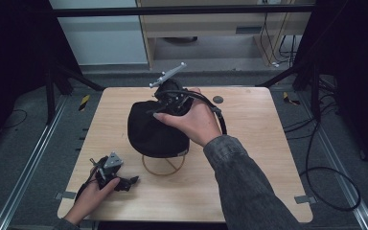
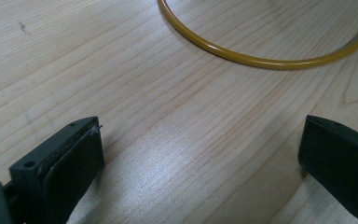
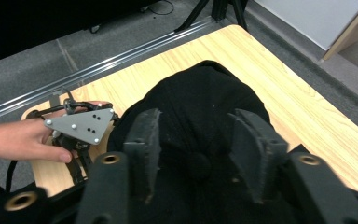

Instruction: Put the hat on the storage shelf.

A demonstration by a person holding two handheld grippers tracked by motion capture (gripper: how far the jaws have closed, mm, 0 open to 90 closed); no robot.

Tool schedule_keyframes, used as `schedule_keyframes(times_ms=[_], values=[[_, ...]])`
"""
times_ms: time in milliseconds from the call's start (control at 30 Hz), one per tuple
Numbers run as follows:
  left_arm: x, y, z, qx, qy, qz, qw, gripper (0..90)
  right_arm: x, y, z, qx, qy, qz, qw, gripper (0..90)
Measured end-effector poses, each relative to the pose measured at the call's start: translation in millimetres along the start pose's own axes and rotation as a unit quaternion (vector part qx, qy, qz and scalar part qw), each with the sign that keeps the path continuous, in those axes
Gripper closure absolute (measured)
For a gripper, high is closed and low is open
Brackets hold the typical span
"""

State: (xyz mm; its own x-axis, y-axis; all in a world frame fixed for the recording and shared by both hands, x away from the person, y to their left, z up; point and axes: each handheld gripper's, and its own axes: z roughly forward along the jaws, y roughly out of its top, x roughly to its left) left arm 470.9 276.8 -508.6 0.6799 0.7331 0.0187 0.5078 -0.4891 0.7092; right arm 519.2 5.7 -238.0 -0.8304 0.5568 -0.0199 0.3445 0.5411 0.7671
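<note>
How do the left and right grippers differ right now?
The left gripper sits low at the table's near edge, jaws wide over bare wood short of the yellow ring; the right gripper stands over the black cap, jaws narrower, its crown between them. Both are hand-held.

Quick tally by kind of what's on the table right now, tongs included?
Black cap: 1
Yellow ring stand: 1
Small dark round disc: 1
Tongs: 2, left tongs resting on the wooden table, right tongs at the cap's crown
Total: 5
</note>
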Motion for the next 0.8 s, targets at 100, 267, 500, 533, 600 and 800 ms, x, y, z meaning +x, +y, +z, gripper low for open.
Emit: schedule_keyframes(times_ms=[100,267,500,533,600,800], values=[[0.0,0.0,0.0,0.0,0.0,0.0,1.0,0.0,0.4,-1.7,-1.7,-0.005,-0.005,0.002,1.0,42.8],[0.0,0.0,0.0,0.0,0.0,0.0,1.0,0.0,2.4,-5.4,-5.5,-0.008,-0.012,0.003,0.9999,32.1],[0.0,0.0,0.0,0.0,0.0,0.0,1.0,0.0,2.1,-11.2,-11.5,-0.013,-0.028,0.009,0.9995,18.7],[0.0,0.0,0.0,0.0,0.0,0.0,1.0,0.0,2.2,-12.0,-12.4,-0.013,-0.031,0.01,0.9994,17.0],[0.0,0.0,0.0,0.0,0.0,0.0,1.0,0.0,1.7,-15.2,-14.8,-0.019,-0.035,0.011,0.9992,13.0],[0.0,0.0,0.0,0.0,0.0,0.0,1.0,0.0,0.8,-21.4,-19.5,-0.023,-0.044,0.014,0.9987,9.3]])
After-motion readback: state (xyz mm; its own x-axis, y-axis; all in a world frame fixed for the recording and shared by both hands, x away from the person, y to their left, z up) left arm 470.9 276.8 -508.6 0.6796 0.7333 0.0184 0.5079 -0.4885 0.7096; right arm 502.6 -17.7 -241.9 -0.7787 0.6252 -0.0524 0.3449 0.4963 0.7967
